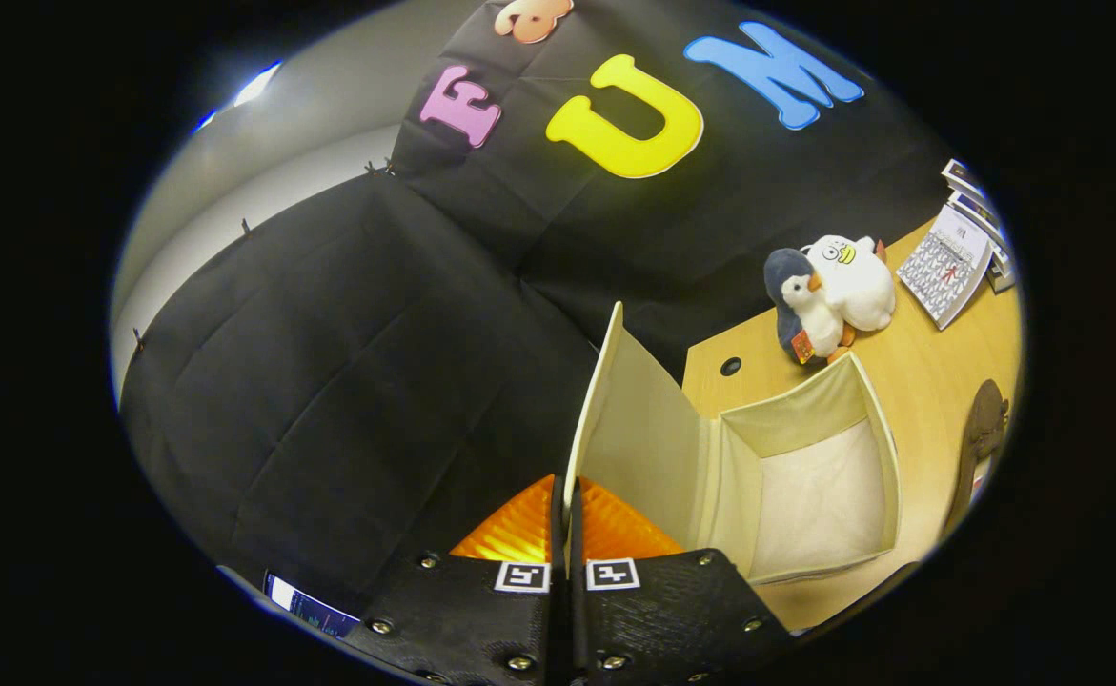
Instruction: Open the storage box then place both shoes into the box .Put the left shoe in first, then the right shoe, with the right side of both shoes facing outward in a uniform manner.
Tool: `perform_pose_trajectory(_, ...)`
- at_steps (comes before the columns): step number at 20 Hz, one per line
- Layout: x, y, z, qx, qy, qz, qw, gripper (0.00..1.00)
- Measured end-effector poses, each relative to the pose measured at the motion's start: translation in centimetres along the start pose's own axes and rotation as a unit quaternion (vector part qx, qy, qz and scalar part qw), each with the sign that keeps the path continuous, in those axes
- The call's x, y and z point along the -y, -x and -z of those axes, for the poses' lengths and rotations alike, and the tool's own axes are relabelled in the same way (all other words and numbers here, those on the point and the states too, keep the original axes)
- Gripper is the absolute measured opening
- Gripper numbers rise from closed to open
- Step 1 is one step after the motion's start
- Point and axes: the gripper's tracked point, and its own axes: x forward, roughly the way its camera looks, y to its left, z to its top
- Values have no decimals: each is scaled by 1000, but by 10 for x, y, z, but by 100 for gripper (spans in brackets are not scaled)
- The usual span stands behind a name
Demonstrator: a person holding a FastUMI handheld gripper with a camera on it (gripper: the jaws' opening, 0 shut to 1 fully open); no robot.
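Pinching the raised lid (pixel 629 419) of the cream fabric storage box (pixel 886 457) between pressed-together fingers, the hand-held gripper (pixel 567 514) at lower centre was finishing the opening step; fetching the shoe (pixel 982 433) at right seemingly came next.

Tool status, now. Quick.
Tool: closed, its two fingers pinching the edge of the storage box's lid, which stands raised with the box open on the table.
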Motion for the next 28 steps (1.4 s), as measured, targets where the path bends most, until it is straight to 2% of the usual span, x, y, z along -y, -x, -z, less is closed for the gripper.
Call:
perform_pose_trajectory(6,-20,-29,27,-21,23,-7,999,1)
perform_pose_trajectory(8,-37,-33,37,-34,40,-30,998,11)
perform_pose_trajectory(9,-46,-33,36,-33,53,-41,997,32)
perform_pose_trajectory(12,-47,-21,22,-6,121,-38,992,97)
perform_pose_trajectory(17,-26,9,-7,39,201,-16,979,97)
perform_pose_trajectory(28,101,90,-84,93,258,101,956,97)
